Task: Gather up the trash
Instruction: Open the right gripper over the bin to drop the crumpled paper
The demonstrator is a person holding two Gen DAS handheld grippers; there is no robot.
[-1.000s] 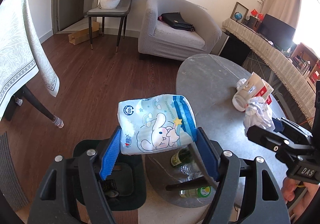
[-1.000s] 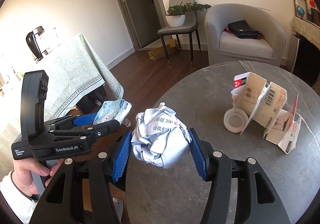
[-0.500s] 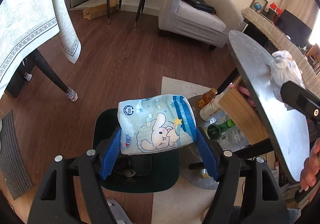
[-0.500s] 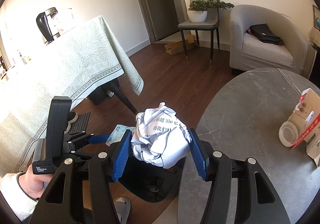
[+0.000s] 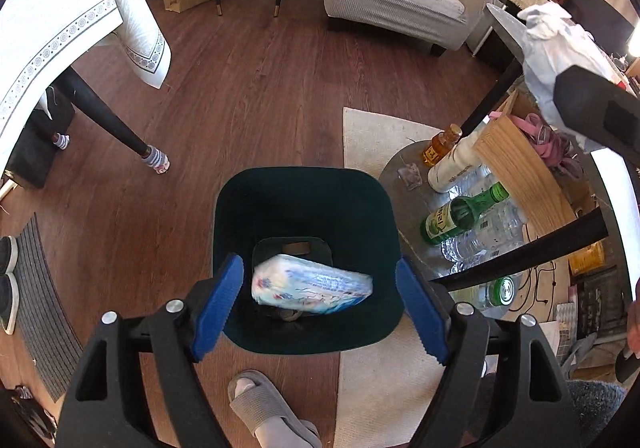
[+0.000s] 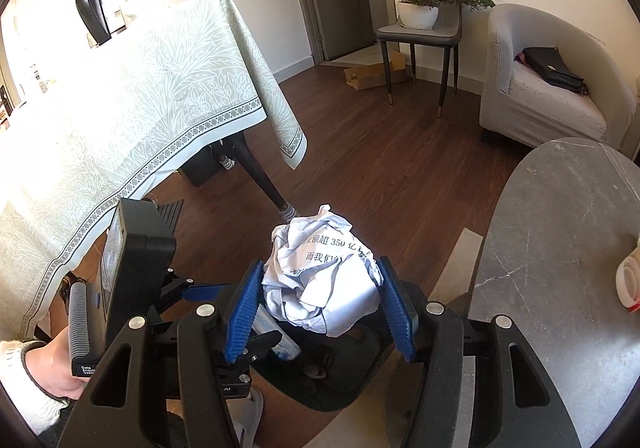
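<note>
A dark green trash bin (image 5: 308,203) stands on the floor below my left gripper (image 5: 320,300), which is open and empty above the bin's near rim. The blue-and-white tissue pack (image 5: 312,286) lies inside the bin. My right gripper (image 6: 320,308) is shut on a crumpled ball of white printed paper (image 6: 320,280) and holds it above the bin (image 6: 340,380). The paper ball also shows at the upper right of the left wrist view (image 5: 556,43). The left gripper's body (image 6: 136,268) shows at the left of the right wrist view.
A round grey marble table (image 6: 560,268) is on the right with a white tape roll (image 6: 630,280) on it. Bottles (image 5: 460,211) and a wooden box (image 5: 520,163) sit under it. A cloth-covered table (image 6: 120,107), an armchair (image 6: 540,79) and my slippered foot (image 5: 272,408) are nearby.
My left gripper opened and the tissue pack dropped into the bin. Both grippers moved over the bin, the right one still holding the paper ball.
</note>
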